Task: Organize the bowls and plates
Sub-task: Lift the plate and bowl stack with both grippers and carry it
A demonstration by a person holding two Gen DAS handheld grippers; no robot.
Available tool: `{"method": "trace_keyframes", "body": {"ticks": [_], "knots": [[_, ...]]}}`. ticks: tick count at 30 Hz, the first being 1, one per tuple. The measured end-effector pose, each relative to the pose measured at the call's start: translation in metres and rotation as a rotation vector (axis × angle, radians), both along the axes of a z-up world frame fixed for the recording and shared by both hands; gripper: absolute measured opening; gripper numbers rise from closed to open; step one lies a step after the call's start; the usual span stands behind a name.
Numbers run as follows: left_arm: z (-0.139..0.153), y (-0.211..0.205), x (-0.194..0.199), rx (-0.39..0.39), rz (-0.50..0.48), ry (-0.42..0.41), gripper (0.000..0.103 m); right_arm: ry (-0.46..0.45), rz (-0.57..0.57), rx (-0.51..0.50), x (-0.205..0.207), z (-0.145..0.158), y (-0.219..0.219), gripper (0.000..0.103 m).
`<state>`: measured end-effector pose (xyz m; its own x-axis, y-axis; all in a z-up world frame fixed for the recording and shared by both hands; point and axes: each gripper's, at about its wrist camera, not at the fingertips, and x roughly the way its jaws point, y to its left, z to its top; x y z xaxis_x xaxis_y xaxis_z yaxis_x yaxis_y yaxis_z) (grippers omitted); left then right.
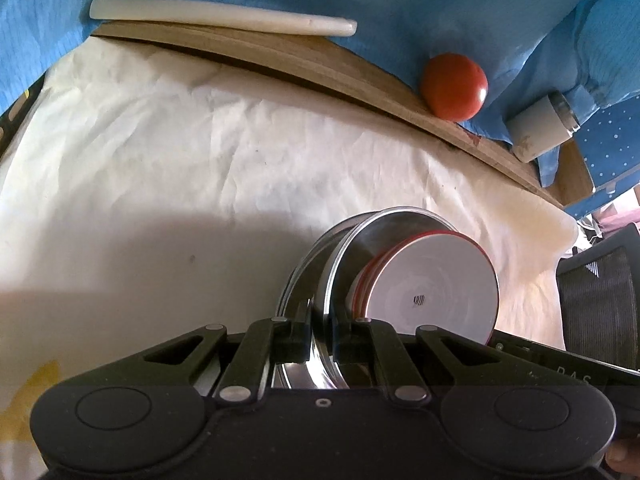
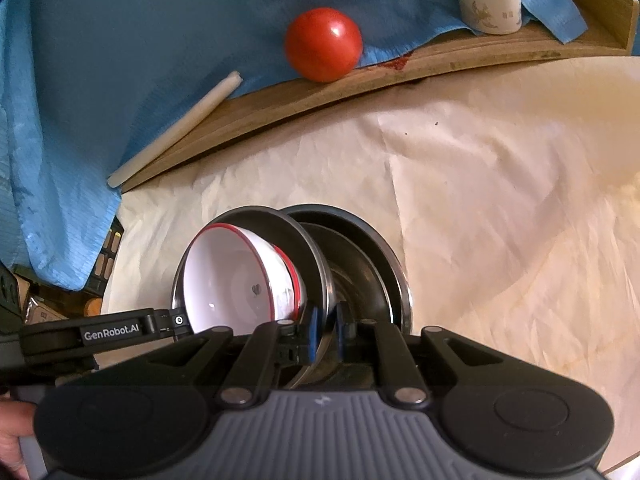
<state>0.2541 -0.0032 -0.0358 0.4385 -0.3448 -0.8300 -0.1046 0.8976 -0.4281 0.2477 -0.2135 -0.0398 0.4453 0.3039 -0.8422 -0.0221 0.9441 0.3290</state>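
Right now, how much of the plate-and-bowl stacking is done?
Done: the white bowl already sits nested in the steel dishes. In hand: both the left hand-held gripper and the right hand-held gripper pinch the stack's rim, tilted above the white cloth. Left: setting it down. No other dishes show.

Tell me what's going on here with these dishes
A person holds a gripper in each hand, and both are clamped on a stack of dishes held up on edge above the paper-covered table. The left gripper pinches the rim of a steel plate; the right gripper pinches a steel plate rim too. A white bowl with a red rim sits nested in the stack. A tomato rests on the wooden ledge behind.
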Motion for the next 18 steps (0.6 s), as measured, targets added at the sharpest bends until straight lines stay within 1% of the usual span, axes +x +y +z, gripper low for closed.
{"method": "trace_keyframes", "body": {"ticks": [18], "knots": [[-0.0068,-0.0081,0.0017,0.008,-0.028,0.021,0.007,0.023,-0.019,-0.005,-0.006,-0.0025,-0.005,0.011]]}}
